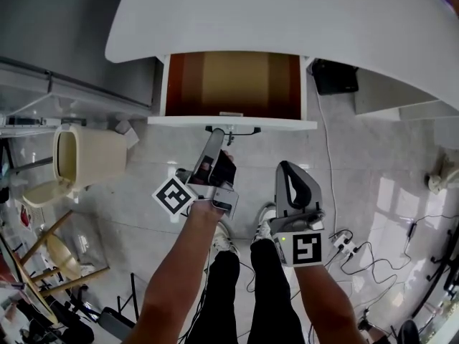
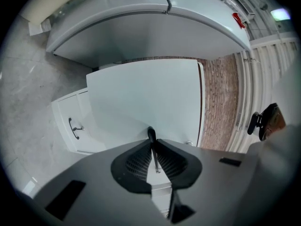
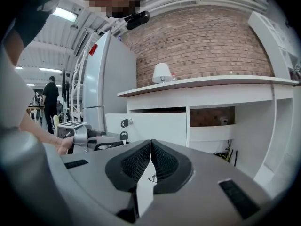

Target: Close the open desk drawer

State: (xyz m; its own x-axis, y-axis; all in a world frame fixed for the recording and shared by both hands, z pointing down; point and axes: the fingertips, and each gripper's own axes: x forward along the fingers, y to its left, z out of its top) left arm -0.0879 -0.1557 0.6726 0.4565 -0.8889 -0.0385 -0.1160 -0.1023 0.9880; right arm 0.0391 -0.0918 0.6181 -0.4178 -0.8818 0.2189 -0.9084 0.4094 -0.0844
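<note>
Head view: the white desk fills the top, and the drawer stands pulled out from under it at twelve o'clock, its brown inside bare. A black handle sits on the white front. The left gripper reaches up from the centre with its tip at that handle. The right gripper hangs at about four o'clock, apart from the drawer, over the tiled floor. A beige bin stands at nine o'clock.

Left gripper view: the picture is rolled, with the drawer's white front taking the middle. The jaws are nearly together and clamp a thin dark bar between the pads – the handle.

Right gripper view: the jaws are closed against each other with nothing between them. The drawer's front shows just above them, towards twelve o'clock, still out from the desk, and the left gripper is at nine o'clock against it. A lamp stands on the desk top before a brick wall.
</note>
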